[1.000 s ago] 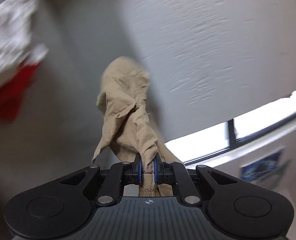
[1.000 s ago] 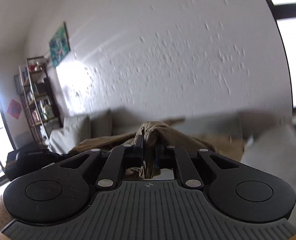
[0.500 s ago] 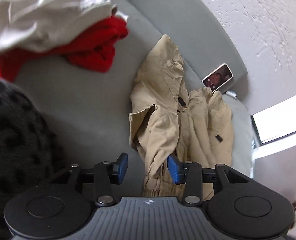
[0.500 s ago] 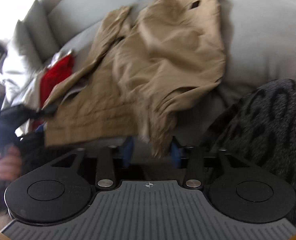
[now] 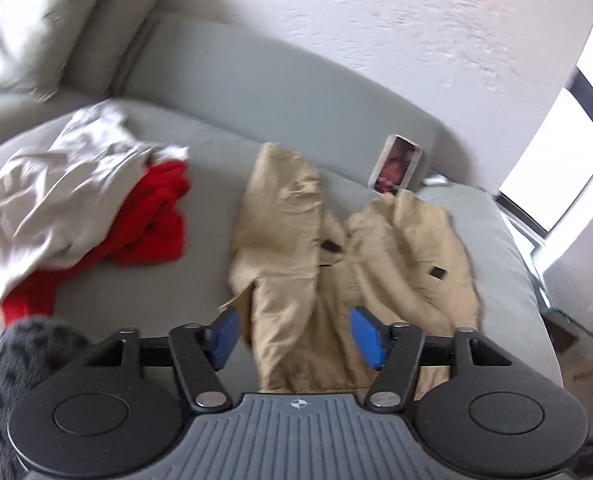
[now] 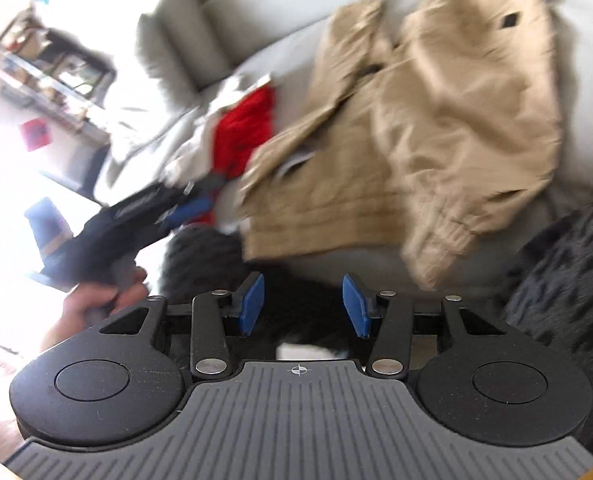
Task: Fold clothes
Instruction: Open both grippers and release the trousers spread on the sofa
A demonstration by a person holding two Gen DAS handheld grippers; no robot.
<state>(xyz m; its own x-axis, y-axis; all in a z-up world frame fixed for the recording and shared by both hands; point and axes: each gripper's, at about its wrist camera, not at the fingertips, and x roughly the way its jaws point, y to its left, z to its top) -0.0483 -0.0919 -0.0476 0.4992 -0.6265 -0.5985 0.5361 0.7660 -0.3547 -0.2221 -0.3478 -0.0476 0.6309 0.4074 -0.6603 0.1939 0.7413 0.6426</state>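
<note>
A grey sofa point(image 5: 280, 92) carries everything. The tan jacket point(image 5: 336, 248) lies crumpled on the seat toward its right end, a cream and red clothes pile point(image 5: 96, 208) to the left, a phone point(image 5: 396, 164) propped against the backrest. Left gripper point(image 5: 296, 336): jaws just opened, straddling the jacket's hem without pressing. Right gripper point(image 6: 302, 308): jaws apart, empty.

place: home living rm
signs: grey sofa point(image 5: 280, 80) w/ cushions point(image 5: 32, 28), laundry pile point(image 5: 68, 200), cluttered shelf unit point(image 6: 52, 64)
</note>
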